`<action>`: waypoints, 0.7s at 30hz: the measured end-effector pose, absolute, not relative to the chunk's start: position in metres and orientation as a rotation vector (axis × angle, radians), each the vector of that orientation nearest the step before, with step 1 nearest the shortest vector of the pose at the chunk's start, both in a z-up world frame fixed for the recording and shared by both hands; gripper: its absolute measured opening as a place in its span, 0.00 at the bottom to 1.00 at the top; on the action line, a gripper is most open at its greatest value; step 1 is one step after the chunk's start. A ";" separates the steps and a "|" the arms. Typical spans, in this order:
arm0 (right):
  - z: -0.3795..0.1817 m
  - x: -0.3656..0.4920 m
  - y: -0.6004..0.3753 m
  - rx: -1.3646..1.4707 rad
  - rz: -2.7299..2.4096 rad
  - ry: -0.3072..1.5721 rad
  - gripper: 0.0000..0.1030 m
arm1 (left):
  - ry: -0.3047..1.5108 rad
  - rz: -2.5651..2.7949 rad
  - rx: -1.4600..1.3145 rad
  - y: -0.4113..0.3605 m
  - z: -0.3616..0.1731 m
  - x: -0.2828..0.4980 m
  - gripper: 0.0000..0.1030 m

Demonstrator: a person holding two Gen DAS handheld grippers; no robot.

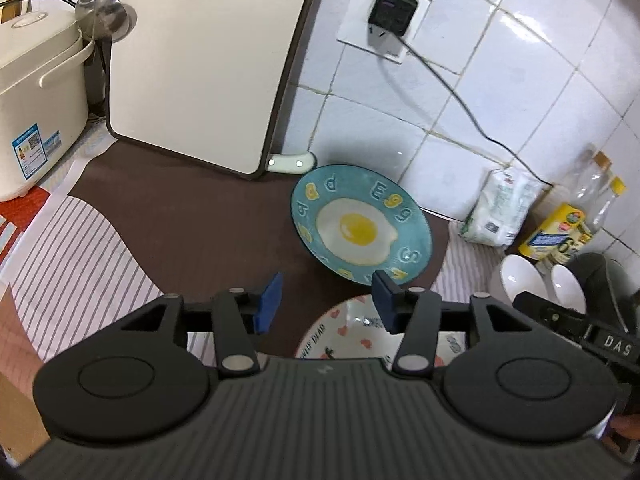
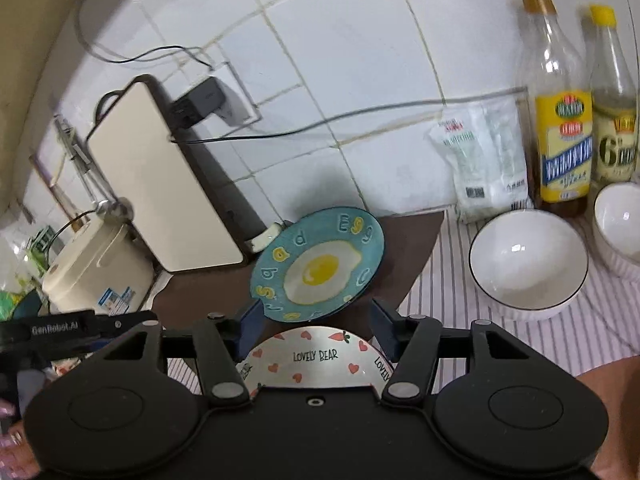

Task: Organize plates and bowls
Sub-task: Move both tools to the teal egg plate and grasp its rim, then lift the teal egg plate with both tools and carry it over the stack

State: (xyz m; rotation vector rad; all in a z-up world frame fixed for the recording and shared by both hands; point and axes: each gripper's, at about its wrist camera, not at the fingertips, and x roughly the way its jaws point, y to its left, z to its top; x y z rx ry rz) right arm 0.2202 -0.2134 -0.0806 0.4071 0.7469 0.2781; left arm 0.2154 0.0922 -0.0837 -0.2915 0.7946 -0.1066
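A teal plate (image 1: 360, 224) with a fried-egg picture lies on the brown mat near the tiled wall. Just in front of it sits a white plate (image 1: 348, 336) with red hearts and "LOVELY BEAR" lettering. My left gripper (image 1: 326, 304) hovers open over the gap between the two plates, holding nothing. My right gripper (image 2: 318, 330) is open too; its blue pads (image 2: 386, 332) straddle the heart plate (image 2: 316, 360) and the near rim of the teal plate (image 2: 320, 264) without pressing on either. Two white bowls (image 2: 528, 264) (image 2: 620, 224) stand upright on the striped cloth to the right.
A white box-shaped appliance (image 1: 200, 60) and a rice cooker (image 1: 36, 92) stand to the left. A wall socket (image 1: 392, 12) trails a black cable. Two bottles (image 2: 564, 120) and a white bag (image 2: 484, 160) line the wall behind the bowls.
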 end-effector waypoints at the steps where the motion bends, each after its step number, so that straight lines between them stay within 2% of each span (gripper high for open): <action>1: -0.086 0.225 -0.214 0.415 0.272 0.757 0.62 | 0.792 -0.100 -0.291 0.092 -0.087 0.219 0.49; 8: -0.110 0.260 -0.223 0.495 0.274 0.826 0.62 | 0.834 -0.101 -0.271 0.091 -0.117 0.260 0.50; 13: -0.131 0.284 -0.215 0.506 0.269 0.879 0.62 | 0.801 -0.099 -0.203 0.081 -0.144 0.281 0.50; 21: -0.164 0.326 -0.207 0.510 0.243 0.932 0.62 | 0.884 -0.104 -0.241 0.093 -0.184 0.327 0.50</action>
